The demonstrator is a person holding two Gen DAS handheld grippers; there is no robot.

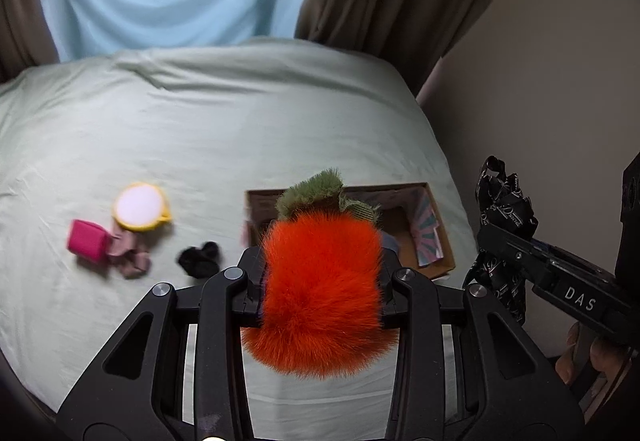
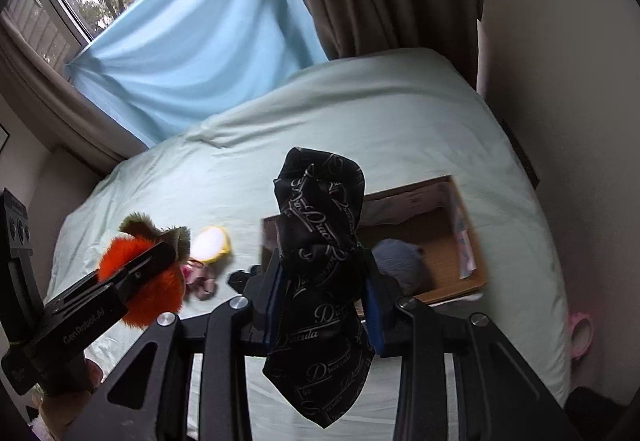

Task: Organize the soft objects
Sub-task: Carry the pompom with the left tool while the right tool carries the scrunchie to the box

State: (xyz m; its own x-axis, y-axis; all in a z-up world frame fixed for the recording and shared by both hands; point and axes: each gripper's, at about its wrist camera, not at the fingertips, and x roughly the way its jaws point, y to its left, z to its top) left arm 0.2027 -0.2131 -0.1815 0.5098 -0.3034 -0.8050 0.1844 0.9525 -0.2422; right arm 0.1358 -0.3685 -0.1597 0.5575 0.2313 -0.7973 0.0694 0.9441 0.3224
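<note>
Two hand-held grippers are raised above the pale green bed (image 1: pixel 200 129), each pinching a soft item. The left hand-held gripper (image 1: pixel 322 281) clamps a fluffy orange plush carrot with a green fuzzy top (image 1: pixel 320 289) between its fingers, held in front of the open brown cardboard box (image 1: pixel 438 265). The right hand-held gripper (image 2: pixel 324 297) clamps a black printed fabric bundle with pale script lettering (image 2: pixel 320 241), its tail hanging below the fingers. A grey fuzzy object (image 2: pixel 400 261) lies inside the box. On the sheet left of the box: a round yellow-rimmed pad (image 1: pixel 140 207), a magenta soft cube (image 1: pixel 86 239), a dusty pink cloth (image 1: pixel 130 253), a small black fabric piece (image 1: pixel 200 259).
</note>
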